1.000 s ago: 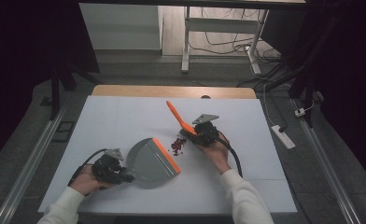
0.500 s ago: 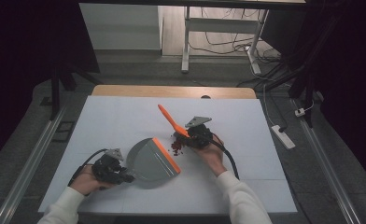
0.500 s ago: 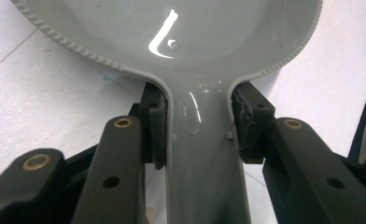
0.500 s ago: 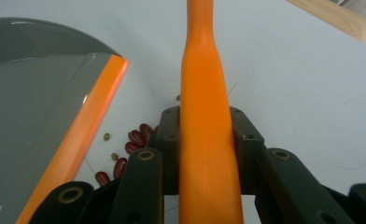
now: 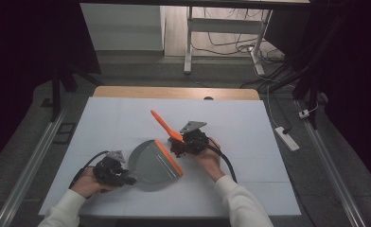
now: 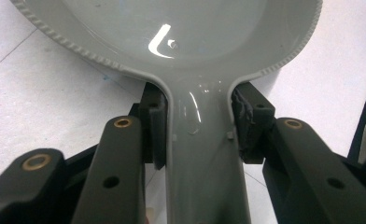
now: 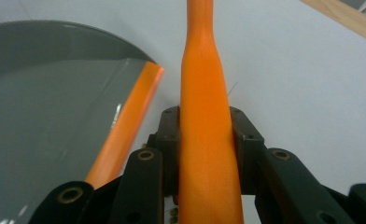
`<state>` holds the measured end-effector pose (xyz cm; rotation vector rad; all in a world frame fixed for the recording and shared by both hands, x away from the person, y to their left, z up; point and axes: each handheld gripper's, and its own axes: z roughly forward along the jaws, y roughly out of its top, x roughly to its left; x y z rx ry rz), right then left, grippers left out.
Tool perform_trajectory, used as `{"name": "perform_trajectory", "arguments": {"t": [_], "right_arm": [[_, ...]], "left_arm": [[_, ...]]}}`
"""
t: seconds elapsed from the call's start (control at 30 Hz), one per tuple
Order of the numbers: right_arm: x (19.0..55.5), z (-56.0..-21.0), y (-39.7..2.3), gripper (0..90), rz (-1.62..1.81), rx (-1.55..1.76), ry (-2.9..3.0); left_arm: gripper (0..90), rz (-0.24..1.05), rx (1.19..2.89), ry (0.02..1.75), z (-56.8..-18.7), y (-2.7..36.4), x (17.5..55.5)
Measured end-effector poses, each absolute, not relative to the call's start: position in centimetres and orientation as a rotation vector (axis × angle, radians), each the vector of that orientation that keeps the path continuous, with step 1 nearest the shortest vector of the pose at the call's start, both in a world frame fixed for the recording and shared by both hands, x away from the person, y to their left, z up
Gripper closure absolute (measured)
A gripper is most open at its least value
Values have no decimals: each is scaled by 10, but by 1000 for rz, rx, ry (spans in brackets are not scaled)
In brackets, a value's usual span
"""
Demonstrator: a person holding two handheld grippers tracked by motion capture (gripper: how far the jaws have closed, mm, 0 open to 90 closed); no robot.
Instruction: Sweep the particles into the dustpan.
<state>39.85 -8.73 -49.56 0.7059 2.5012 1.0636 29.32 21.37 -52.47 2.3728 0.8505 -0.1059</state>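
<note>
A grey dustpan (image 5: 150,164) with an orange front lip (image 5: 168,157) rests on the white table (image 5: 259,156). My left gripper (image 5: 128,179) is shut on its handle (image 6: 204,158), both pads (image 6: 155,123) pressing the handle's sides just below the pan. My right gripper (image 5: 178,143) is shut on an orange brush handle (image 5: 162,123) that slants up and away to the left. In the right gripper view the handle (image 7: 203,107) runs straight up between the jaws, with the dustpan (image 7: 45,135) and its lip (image 7: 125,126) close on the left. Dark reddish bits (image 5: 176,150) lie at the lip.
A wooden strip (image 5: 174,92) edges the table's far side. A white power strip (image 5: 287,138) lies on the floor to the right. Metal rails (image 5: 30,161) run along both sides. Open white tabletop stretches behind and right of the brush.
My right gripper has carried the brush left and nearer, up to the dustpan's orange lip. The left gripper and dustpan have stayed put.
</note>
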Motion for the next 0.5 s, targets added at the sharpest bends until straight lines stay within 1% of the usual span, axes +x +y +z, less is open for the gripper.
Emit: {"name": "perform_trajectory", "arguments": {"t": [0.5], "right_arm": [[387, -496, -71, 702, 1097, 640, 2549]], "left_arm": [[612, -110, 2373, 855, -525, 214, 293]]}}
